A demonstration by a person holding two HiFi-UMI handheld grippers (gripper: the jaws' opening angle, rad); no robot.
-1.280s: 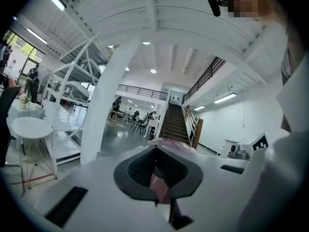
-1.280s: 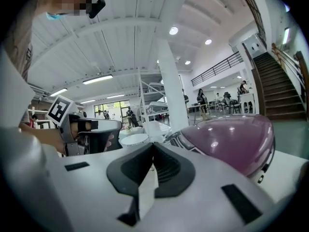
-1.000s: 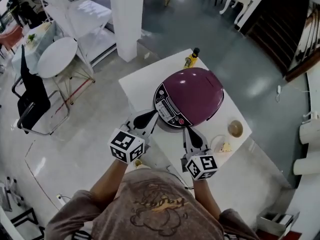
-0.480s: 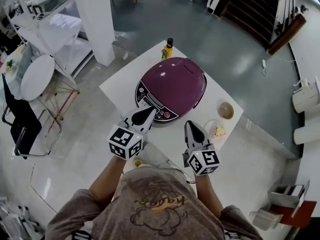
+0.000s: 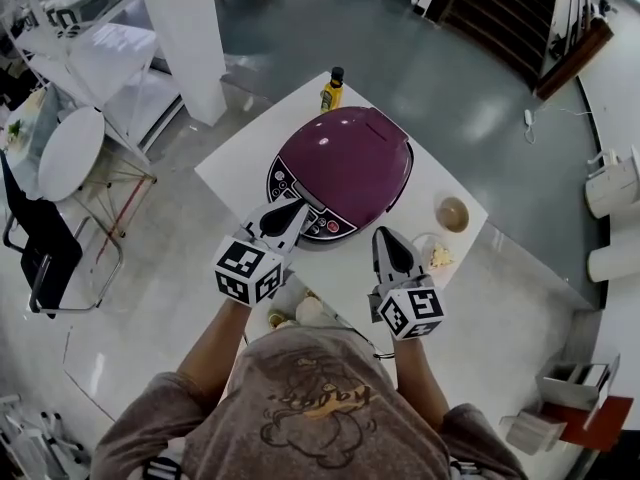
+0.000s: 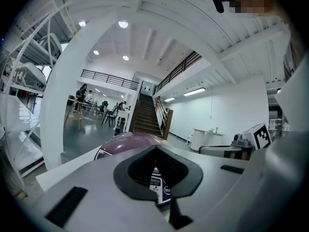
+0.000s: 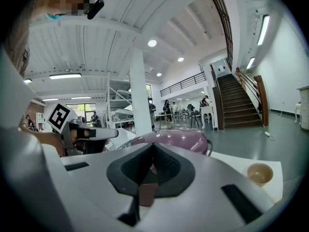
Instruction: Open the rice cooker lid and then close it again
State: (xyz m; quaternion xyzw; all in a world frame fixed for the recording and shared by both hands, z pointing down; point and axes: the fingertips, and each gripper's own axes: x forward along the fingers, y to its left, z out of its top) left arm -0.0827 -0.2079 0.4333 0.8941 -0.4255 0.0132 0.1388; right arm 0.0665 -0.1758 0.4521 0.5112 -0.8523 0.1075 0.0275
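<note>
The purple rice cooker (image 5: 350,163) sits on the white table (image 5: 240,163) with its lid down and its control panel (image 5: 305,213) facing me. My left gripper (image 5: 297,208) is shut and empty. Its tip is at the front of the panel; touch cannot be told. In the left gripper view the cooker (image 6: 126,141) fills the space just beyond the left gripper (image 6: 157,148). My right gripper (image 5: 383,233) is shut and empty, over the table to the right of the cooker's front. From the right gripper (image 7: 153,145) the cooker (image 7: 176,139) is seen slightly left and ahead.
A yellow bottle with a black cap (image 5: 331,90) stands behind the cooker. A tan bowl (image 5: 452,214) and a plate with food (image 5: 436,257) lie on the table's right side. A white pillar (image 5: 185,38), a round table (image 5: 65,153) and a black chair (image 5: 40,248) are on the left.
Both grippers have moved forward toward the cooker. The left tip has come up to the control panel. The head view has shifted, so the cooker sits higher in the picture.
</note>
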